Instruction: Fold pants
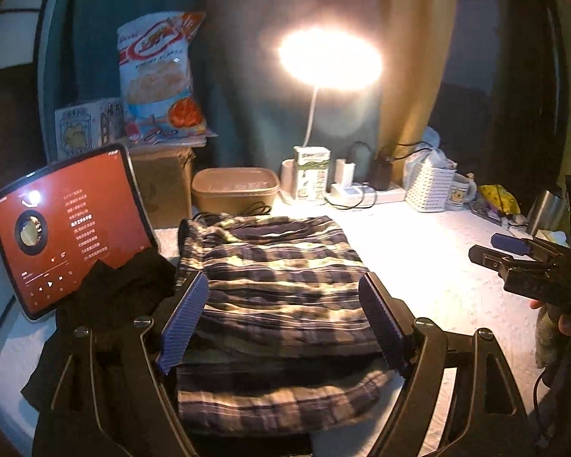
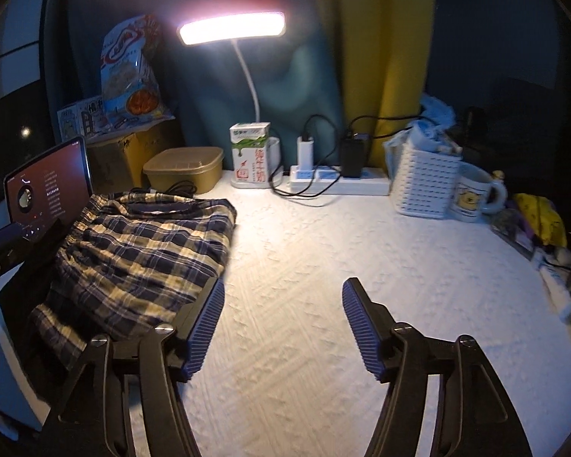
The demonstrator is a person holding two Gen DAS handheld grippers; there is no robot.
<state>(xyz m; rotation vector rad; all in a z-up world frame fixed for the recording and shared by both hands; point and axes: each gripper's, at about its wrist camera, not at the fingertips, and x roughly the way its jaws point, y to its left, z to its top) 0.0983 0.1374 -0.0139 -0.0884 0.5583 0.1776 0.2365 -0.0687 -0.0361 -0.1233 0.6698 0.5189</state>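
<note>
I see the folded plaid pants (image 2: 141, 251) lying at the left of the white textured desk (image 2: 323, 266), beside a lit tablet (image 1: 68, 228). My left tool (image 1: 285, 320) hangs over them, fingers apart, gripping nothing. My right tool (image 2: 283, 327) stands apart over bare desk. 1 lamp (image 2: 232, 28) lights the curtained back wall.

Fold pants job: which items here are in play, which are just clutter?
In play:
- plaid pants, folded on the white surface
- left gripper, open above the pants
- right gripper, open over bare surface

Clutter:
- tablet
- black cloth
- snack bag
- brown lidded container
- milk carton
- desk lamp
- power strip
- white basket
- mug
</note>
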